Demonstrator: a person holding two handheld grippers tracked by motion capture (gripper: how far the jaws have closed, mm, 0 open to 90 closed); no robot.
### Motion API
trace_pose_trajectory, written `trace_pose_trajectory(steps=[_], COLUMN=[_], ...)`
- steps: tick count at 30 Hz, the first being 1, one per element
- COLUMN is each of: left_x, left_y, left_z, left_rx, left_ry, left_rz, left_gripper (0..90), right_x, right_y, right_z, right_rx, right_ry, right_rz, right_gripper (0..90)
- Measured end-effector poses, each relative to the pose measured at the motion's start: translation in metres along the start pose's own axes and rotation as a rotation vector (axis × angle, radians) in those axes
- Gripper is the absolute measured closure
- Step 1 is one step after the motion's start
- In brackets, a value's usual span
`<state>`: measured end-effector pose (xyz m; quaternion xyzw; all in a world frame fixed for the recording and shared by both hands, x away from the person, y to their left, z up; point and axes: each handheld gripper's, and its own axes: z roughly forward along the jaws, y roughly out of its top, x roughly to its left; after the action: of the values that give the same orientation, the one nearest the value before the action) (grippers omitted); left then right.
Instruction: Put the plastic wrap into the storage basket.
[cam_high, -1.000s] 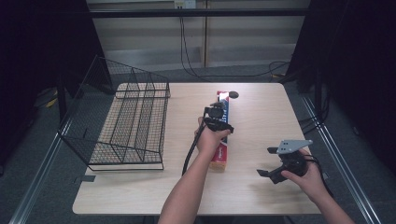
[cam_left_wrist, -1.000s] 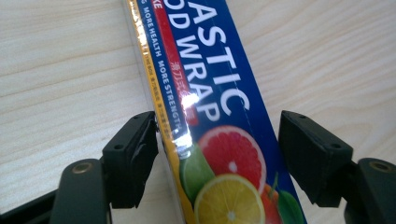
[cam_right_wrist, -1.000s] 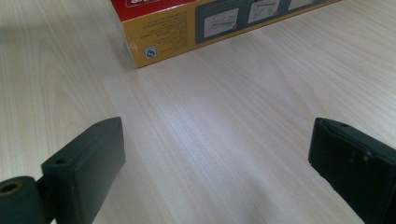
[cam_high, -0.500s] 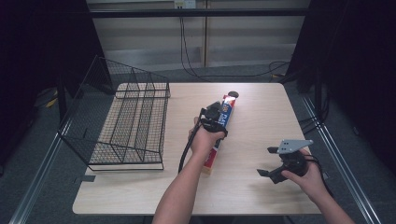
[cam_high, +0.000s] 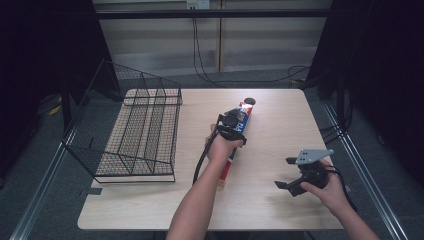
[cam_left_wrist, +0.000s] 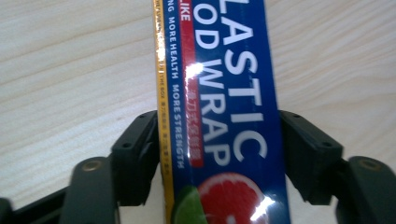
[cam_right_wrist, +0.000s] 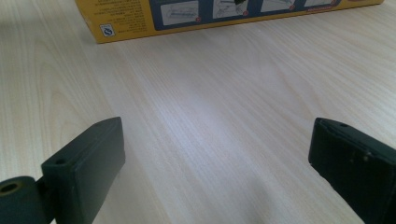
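Left gripper set over a plastic wrap box mid-counter

High view: the box lies lengthwise beside a wire rack; the right gripper sits apart near the front right. Left gripper view: both jaws press the box's 2 long sides. Right gripper view: jaws wide apart, holding nothing, box edge beyond

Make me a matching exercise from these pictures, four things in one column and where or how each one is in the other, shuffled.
Things:
1. wire basket
2. plastic wrap box
3. left gripper
4. right gripper

States:
A. jaws wide apart over bare table
B. at the table's left side
C. lying lengthwise at the table's middle
D. a jaw at each long side of the box

Pairs: 1-B, 2-C, 3-D, 4-A
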<state>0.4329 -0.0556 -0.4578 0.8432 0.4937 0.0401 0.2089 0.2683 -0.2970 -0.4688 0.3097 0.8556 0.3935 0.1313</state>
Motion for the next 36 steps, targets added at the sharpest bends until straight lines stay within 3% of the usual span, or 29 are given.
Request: trace_pose_trajectory(steps=[6, 7, 9, 12, 18, 20, 26, 36], left_x=[0.005, 0.007, 0.009, 0.019, 0.030, 0.037, 0.045, 0.056], left_y=[0.003, 0.002, 0.002, 0.003, 0.003, 0.003, 0.001, 0.003], left_z=[-0.010, -0.014, -0.021, -0.042, -0.068, -0.080, -0.095, -0.125], left_rx=[0.068, 0.082, 0.106, 0.127, 0.127, 0.125, 0.141, 0.119], left_ry=[-0.009, -0.012, -0.013, -0.022, -0.015, -0.016, -0.002, 0.012], left_rz=[-0.022, -0.010, 0.009, -0.012, -0.018, -0.040, -0.058, -0.081], left_gripper=[43.0, 43.6, 43.7, 44.0, 44.2, 44.1, 44.1, 44.1], right_x=[0.000, 0.000, 0.000, 0.000, 0.001, 0.000, 0.001, 0.001], right_y=[0.000, 0.000, 0.000, 0.000, 0.001, 0.001, 0.001, 0.001], right_z=[-0.001, -0.001, -0.001, -0.001, -0.002, -0.001, -0.002, 0.001], right_rx=[-0.006, -0.009, -0.009, -0.010, -0.014, -0.016, -0.019, -0.013], right_ry=[-0.001, 0.002, 0.001, 0.004, 0.005, -0.001, 0.003, 0.017], right_rz=[0.000, 0.000, -0.001, -0.001, 0.002, -0.002, 0.000, -0.007], right_gripper=[3.7, 3.7, 3.7, 3.7, 3.7, 3.7, 3.4, 2.4])
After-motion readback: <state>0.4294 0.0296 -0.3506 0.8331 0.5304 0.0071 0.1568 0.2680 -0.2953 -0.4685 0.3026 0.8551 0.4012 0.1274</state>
